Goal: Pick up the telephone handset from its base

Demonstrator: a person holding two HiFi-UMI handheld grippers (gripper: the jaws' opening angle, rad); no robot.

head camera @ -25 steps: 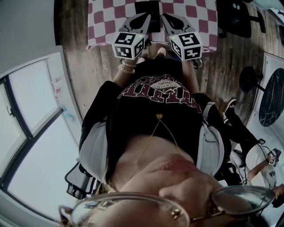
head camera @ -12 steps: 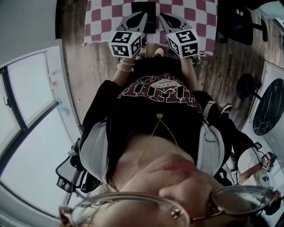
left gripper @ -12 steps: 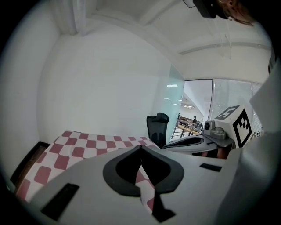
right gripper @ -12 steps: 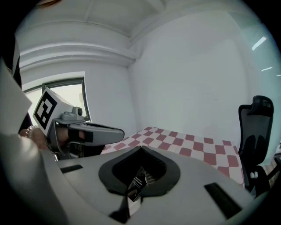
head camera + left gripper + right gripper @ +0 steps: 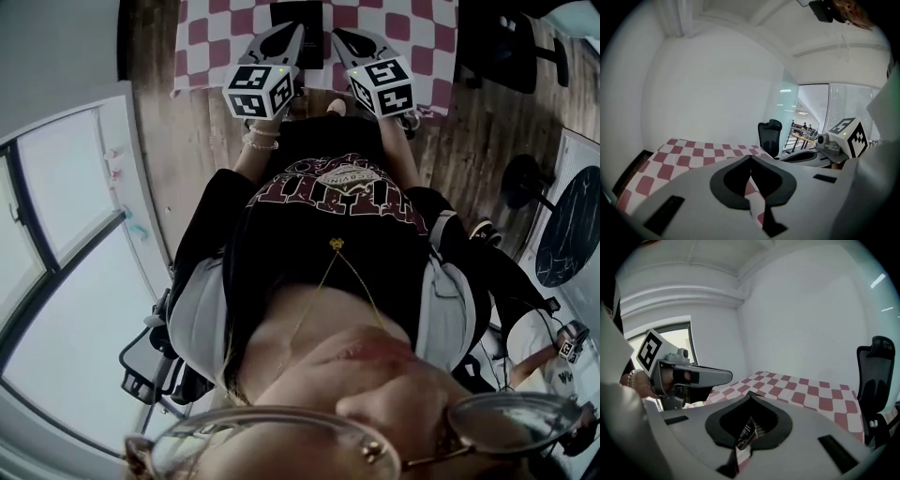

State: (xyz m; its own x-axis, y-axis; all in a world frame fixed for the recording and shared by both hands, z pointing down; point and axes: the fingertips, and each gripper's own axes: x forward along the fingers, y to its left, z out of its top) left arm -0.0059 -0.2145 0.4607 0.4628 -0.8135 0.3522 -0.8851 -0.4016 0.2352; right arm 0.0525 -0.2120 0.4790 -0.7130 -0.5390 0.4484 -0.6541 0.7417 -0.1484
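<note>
Far side of the scene: a tabletop (image 5: 412,28) under a red and white checked cloth, with a plain white wall behind. In the middle of the cloth, close to the near edge, a black telephone (image 5: 298,14) lying flat. Too small and dark in the head view to tell handset from base. Left claw (image 5: 294,32) just left of the telephone and right claw (image 5: 339,37) just right of it. Both low over the near edge of the tabletop, pointing away from the person, tips leaning toward each other. Left claw shut, tips together, nothing pinched, only checked cloth showing through the thin gap. Right claw shut too, tips together. Behind those tips, seen through the hole, a small dark piece with white print (image 5: 746,431), maybe part of the telephone, not pinched. Black office chair (image 5: 770,136) off to the right of the tabletop. Bracelet (image 5: 262,141) on the person's left wrist, just behind the left marker cube.
</note>
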